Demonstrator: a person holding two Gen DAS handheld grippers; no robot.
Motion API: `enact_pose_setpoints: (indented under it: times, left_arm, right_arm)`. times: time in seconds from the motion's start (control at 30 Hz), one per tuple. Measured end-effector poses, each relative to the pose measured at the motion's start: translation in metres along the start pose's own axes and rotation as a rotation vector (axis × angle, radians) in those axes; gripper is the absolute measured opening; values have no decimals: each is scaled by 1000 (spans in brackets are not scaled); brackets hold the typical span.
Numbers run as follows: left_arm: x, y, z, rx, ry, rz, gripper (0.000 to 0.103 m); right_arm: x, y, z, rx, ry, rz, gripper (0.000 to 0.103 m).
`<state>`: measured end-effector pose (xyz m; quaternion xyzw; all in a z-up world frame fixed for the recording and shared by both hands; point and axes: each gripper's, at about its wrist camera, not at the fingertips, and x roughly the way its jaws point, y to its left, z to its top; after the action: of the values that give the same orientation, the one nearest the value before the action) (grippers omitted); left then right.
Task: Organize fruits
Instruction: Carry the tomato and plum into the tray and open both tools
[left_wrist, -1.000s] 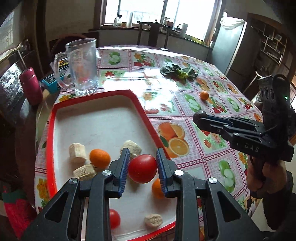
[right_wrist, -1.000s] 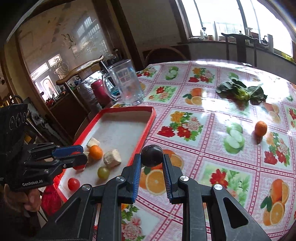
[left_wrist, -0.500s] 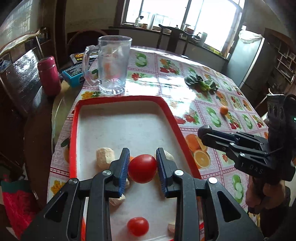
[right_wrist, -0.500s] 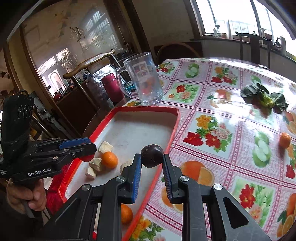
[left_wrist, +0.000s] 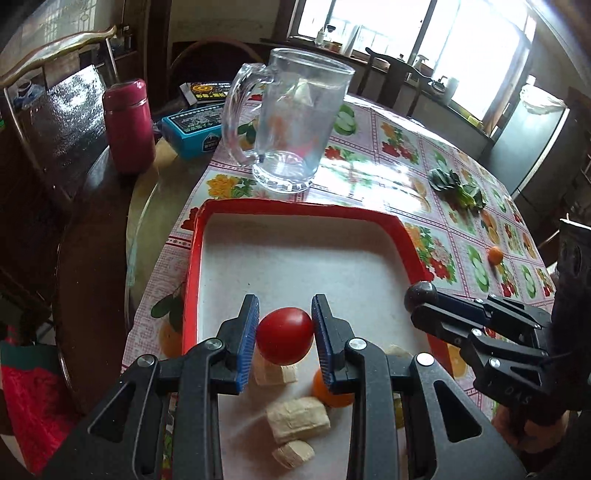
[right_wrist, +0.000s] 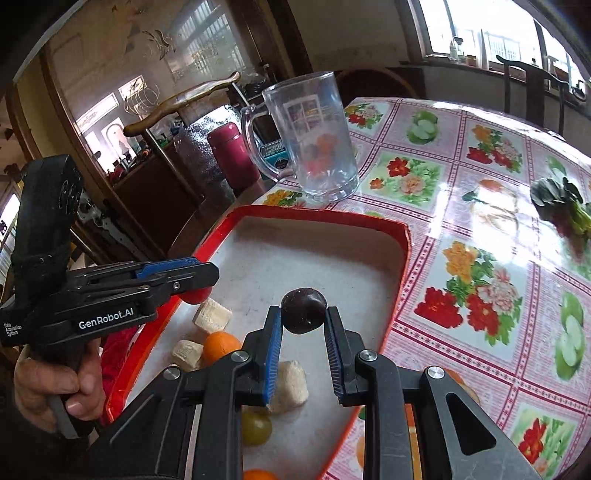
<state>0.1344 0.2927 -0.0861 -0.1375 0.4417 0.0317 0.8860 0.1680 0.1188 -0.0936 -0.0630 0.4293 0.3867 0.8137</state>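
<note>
Both grippers had travelled up the tray toward the glass mug since the earlier frames, and the mug now loomed larger in each view.

Left gripper (left_wrist: 284, 334): fingers narrowed on a red tomato (left_wrist: 284, 335), pads pressing its two sides, fruit held clear above the red tray (left_wrist: 406, 230). Right gripper (right_wrist: 303, 314): fingers drawn close on a dark plum (right_wrist: 303, 311), pinched at the very tips, also above the tray.

Handling, as judged: tomato light, smooth-skinned, thin-walled; likely to bruise or split under a hard squeeze and to slip if the pads ride off its widest part. Grip across the middle looked right. Plum small, firmer, glossy; a tip hold left little margin, so a jolt might pop it out.

In the tray below lay pale banana pieces (left_wrist: 297, 419), an orange (right_wrist: 221, 347) and a green grape (right_wrist: 256, 427). Glass mug (left_wrist: 295, 125) stood upright on the surface just beyond the tray's far rim; brittle if knocked.

Writing: "GenRobot.AI" on the left gripper's body, "Data Acquisition System" in small print beside it. Blue box (left_wrist: 195, 129) carried print too small to read.
</note>
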Motion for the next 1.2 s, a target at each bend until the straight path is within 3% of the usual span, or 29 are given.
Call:
enact_pose_setpoints:
  times: [1.2]
  left_arm:
    - [30, 10, -1, -7, 59, 72, 27]
  right_arm:
    - [37, 13, 3, -50, 97, -21, 28]
